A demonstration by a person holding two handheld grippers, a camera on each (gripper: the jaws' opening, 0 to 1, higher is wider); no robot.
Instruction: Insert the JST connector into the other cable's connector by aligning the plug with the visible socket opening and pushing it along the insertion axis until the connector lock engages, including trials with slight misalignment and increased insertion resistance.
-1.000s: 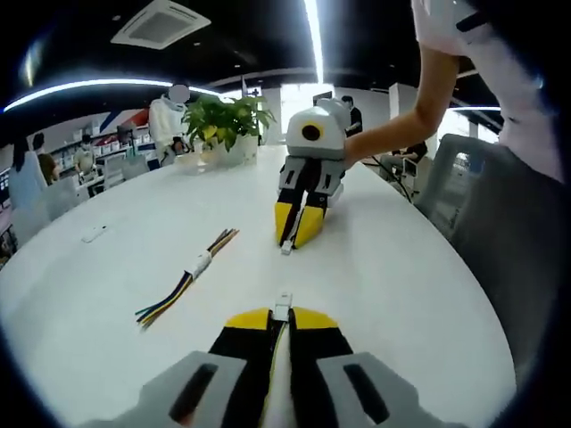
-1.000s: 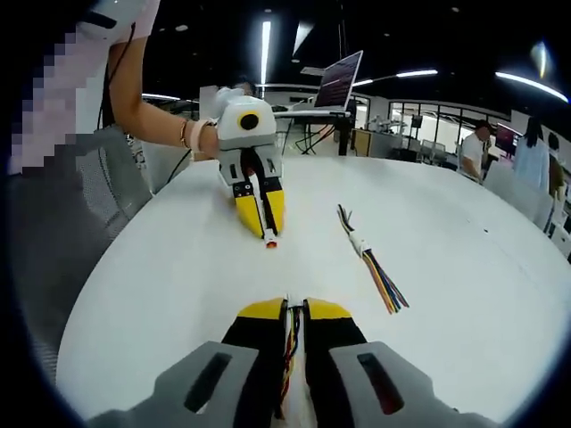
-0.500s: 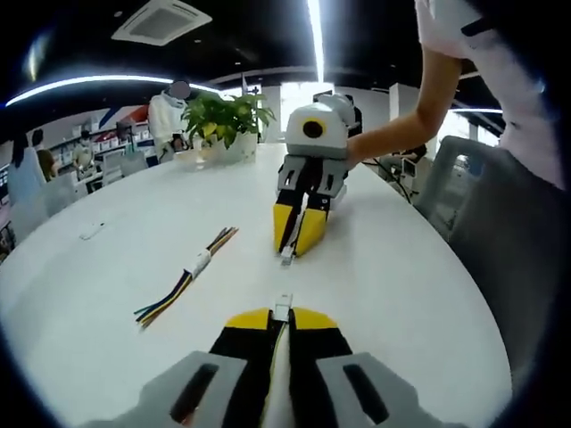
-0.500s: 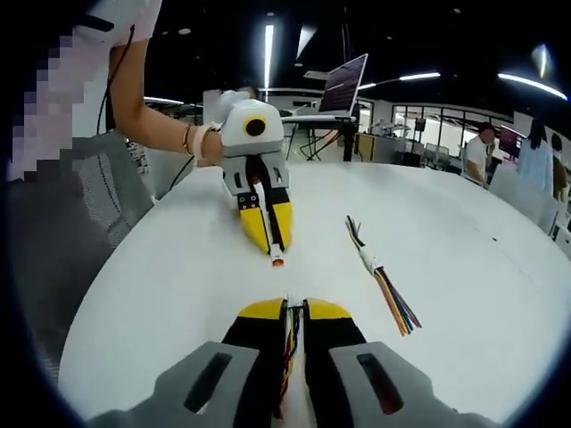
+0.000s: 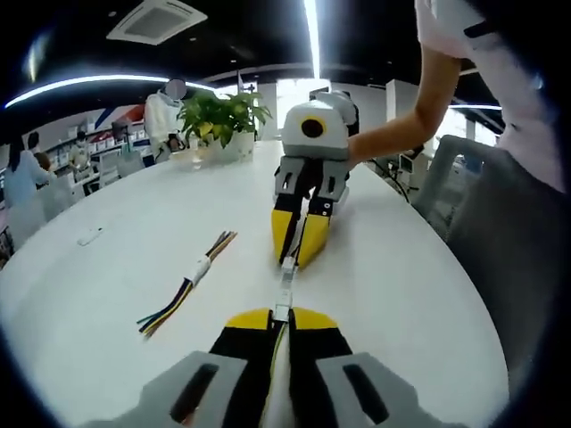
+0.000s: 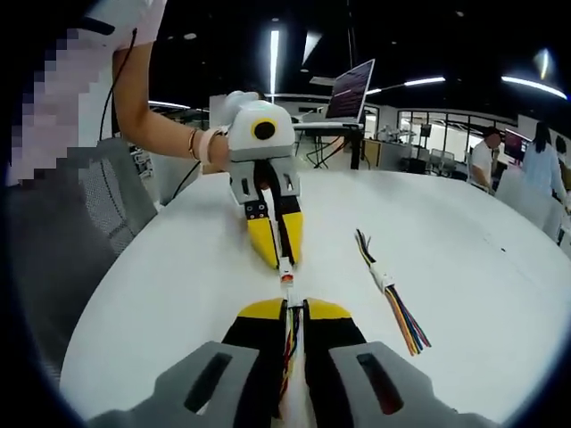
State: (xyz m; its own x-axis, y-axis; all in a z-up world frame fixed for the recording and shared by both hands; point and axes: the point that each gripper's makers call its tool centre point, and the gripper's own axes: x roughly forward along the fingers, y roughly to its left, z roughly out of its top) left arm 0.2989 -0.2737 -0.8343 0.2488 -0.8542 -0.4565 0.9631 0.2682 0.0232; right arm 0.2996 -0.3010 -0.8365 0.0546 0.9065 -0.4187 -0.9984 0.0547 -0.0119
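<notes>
Left claw clamps the small white plug, right claw the white socket; keep both coaxial, pushing straight until locked.

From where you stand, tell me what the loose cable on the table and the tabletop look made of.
Loose cable: thin wires in coloured, likely plastic insulation, joined at a white, apparently moulded-plastic connector. Tabletop: smooth white surface with soft sheen from the ceiling lights, probably laminate or painted board; cannot tell which.
</notes>
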